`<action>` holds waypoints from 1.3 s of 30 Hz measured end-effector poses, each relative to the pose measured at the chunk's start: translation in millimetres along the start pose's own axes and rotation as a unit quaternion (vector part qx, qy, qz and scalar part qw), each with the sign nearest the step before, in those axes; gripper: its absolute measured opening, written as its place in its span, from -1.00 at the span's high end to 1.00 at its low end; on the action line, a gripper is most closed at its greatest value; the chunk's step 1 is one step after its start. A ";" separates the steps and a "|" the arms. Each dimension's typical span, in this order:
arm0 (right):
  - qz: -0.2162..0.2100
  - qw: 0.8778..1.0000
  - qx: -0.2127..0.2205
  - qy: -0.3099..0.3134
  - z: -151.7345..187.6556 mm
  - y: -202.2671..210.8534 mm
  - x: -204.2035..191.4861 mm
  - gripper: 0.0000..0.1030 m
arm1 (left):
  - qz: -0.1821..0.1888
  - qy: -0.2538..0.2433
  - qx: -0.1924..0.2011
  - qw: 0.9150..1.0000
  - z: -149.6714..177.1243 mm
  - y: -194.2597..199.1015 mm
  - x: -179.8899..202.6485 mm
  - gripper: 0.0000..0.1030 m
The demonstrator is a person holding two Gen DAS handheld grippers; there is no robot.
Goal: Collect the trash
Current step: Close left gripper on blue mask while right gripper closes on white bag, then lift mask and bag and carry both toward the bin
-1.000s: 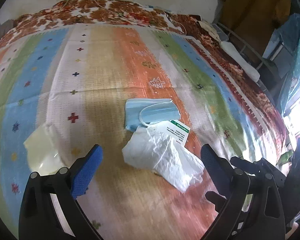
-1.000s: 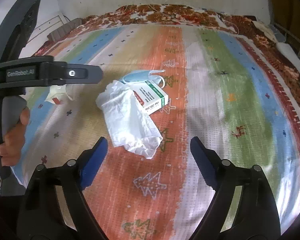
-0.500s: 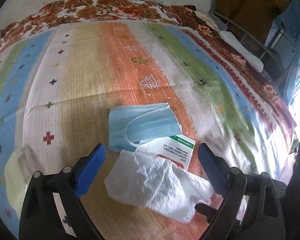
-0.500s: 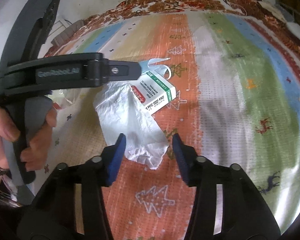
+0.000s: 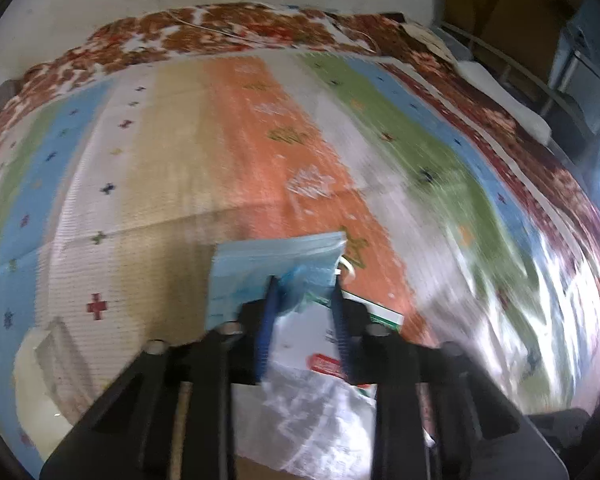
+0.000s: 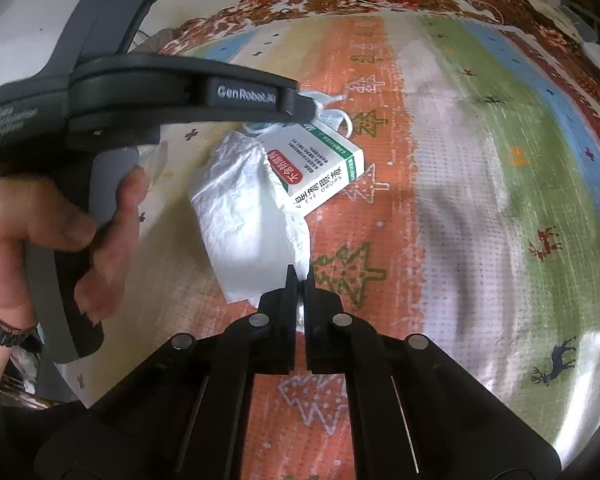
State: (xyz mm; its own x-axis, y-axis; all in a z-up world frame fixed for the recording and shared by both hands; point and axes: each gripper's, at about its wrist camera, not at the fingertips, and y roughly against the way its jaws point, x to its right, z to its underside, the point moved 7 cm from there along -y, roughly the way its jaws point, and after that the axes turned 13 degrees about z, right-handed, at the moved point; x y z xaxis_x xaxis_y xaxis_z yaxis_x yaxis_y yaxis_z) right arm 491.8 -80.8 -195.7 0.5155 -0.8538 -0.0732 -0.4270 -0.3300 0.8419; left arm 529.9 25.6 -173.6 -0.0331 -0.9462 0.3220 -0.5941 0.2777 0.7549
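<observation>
A blue face mask lies on the striped blanket. My left gripper is closing its jaws, and the mask's near edge is bunched up between the blue pads. Just below the mask sits a white eye-drops box, partly resting on a crumpled white tissue. My right gripper is shut on the tissue's near corner, with white paper showing between its fingers. A hand holds the left gripper's handle across the left of the right wrist view.
The striped blanket covers a bed, with a floral cover along its far edge. A yellowish wrapper lies to the left of the pile. A metal frame and furniture stand at the right.
Both grippers dropped toward the pile and went from wide open to closed, the left around the mask's edge, the right onto the tissue's corner. The left also slid forward over the tissue.
</observation>
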 end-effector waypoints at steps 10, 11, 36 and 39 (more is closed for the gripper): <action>0.008 1.000 0.014 -0.007 -5.2 26.4 10.9 0.98 | -0.032 0.051 0.053 0.997 -13.5 51.5 -43.5 0.82; 0.013 1.000 0.016 -0.007 -5.8 29.8 12.4 0.97 | -0.030 0.052 0.057 0.997 -14.3 58.4 -45.6 0.82; 0.013 0.998 0.047 -0.026 -12.2 122.3 -16.3 0.98 | -0.049 0.070 0.082 0.993 4.0 201.5 -39.3 0.84; 0.005 0.998 0.052 -0.033 -10.3 135.0 -20.7 0.98 | -0.042 0.072 0.083 0.993 11.7 212.8 -34.1 0.84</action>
State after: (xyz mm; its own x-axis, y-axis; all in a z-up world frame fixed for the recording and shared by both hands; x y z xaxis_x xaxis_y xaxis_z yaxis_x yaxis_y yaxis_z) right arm 431.1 -103.5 -75.0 0.4615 -0.8811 -0.1032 -0.5090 -0.3582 0.7827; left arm 395.2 115.0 -30.6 0.1308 -0.9281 0.3485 -0.7150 0.1552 0.6816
